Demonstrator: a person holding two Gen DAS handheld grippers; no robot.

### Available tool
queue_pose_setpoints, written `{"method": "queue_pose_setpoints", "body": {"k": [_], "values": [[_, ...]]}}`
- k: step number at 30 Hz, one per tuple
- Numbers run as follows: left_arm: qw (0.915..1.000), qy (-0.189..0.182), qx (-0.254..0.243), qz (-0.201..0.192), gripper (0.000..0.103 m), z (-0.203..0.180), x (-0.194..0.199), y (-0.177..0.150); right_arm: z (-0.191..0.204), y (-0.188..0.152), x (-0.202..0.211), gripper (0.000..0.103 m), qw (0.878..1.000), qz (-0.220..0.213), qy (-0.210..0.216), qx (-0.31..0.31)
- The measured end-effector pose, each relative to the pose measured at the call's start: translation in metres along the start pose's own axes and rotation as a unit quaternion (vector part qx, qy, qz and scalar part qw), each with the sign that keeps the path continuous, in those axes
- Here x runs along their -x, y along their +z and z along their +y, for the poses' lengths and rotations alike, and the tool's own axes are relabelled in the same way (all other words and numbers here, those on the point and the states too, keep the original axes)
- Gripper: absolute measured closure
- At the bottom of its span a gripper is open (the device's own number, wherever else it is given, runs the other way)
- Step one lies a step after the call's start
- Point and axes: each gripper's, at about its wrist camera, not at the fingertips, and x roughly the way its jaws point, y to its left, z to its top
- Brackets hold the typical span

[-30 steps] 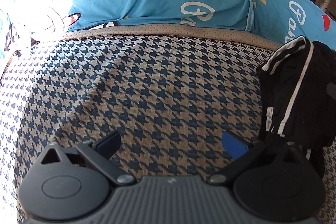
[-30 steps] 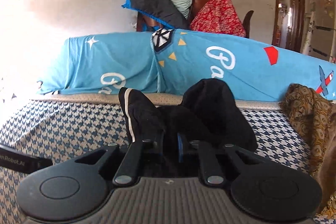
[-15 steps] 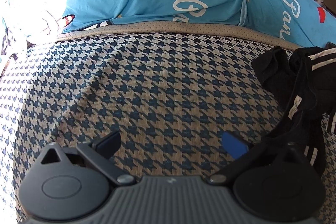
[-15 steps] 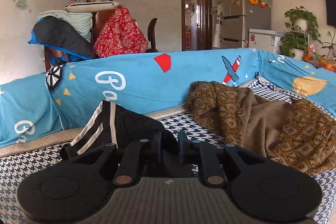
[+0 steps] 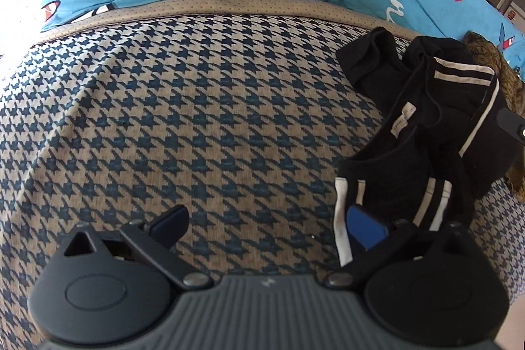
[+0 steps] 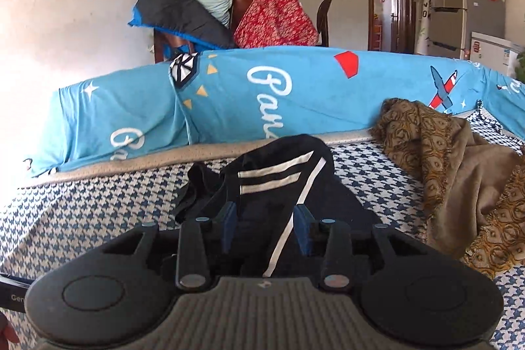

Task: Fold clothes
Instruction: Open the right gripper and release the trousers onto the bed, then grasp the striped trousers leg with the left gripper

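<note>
Right wrist: one black garment (image 6: 279, 186), one brown garment (image 6: 459, 173).

- Left gripper (image 5: 267, 223): black round side plates, grey ribbed body, blue pads, silver screws.
- Right gripper (image 6: 265, 227): same black plates, grey ribbed body, blue pads.

White cursive lettering runs across the bright blue printed cotton cover (image 6: 295, 94) draped along the sofa back: "Pan" at about twelve o'clock in the right wrist view, cut off below, repeated partly at nine o'clock. The small beige sewn-in label (image 5: 404, 119) on the black white-striped garment (image 5: 410, 153) carries print too small to read.
</note>
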Motion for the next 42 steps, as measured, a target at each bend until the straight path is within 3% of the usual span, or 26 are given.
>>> {"method": "queue_pose_setpoints", "body": {"k": [6, 12, 23, 26, 29, 35, 38, 42], "values": [[0.9983, -0.049, -0.013, 0.031, 0.0, -0.01, -0.01, -0.014, -0.013, -0.004, -0.011, 0.064, 0.999, 0.036, 0.017, -0.031], [0.9904, -0.132, -0.004, 0.042, 0.0, -0.013, -0.006, -0.018, -0.027, -0.001, -0.015, 0.063, 0.997, 0.043, 0.019, -0.062], [0.9934, -0.112, -0.007, 0.025, 0.003, -0.023, -0.016, -0.021, -0.028, 0.0, -0.013, 0.059, 0.997, 0.047, 0.022, -0.056], [0.9936, -0.111, 0.005, 0.016, 0.011, -0.018, -0.015, -0.021, -0.029, 0.0, -0.014, 0.058, 0.997, 0.05, 0.021, -0.057], [0.9934, -0.113, 0.015, 0.01, 0.03, -0.013, -0.014, -0.019, -0.028, -0.001, -0.014, 0.058, 0.997, 0.049, 0.018, -0.051], [0.9949, -0.098, -0.025, -0.001, 0.039, -0.027, -0.013, -0.025, -0.016, -0.004, -0.015, 0.058, 0.997, 0.058, 0.045, -0.03], [0.9958, -0.077, -0.049, -0.011, 0.051, -0.035, -0.012, -0.029, -0.013, -0.004, -0.016, 0.058, 0.997, 0.061, 0.045, -0.027], [0.9964, -0.064, -0.051, -0.022, 0.078, -0.037, -0.011, -0.03, -0.015, -0.004, -0.017, 0.058, 0.997, 0.063, 0.042, -0.033]]}}
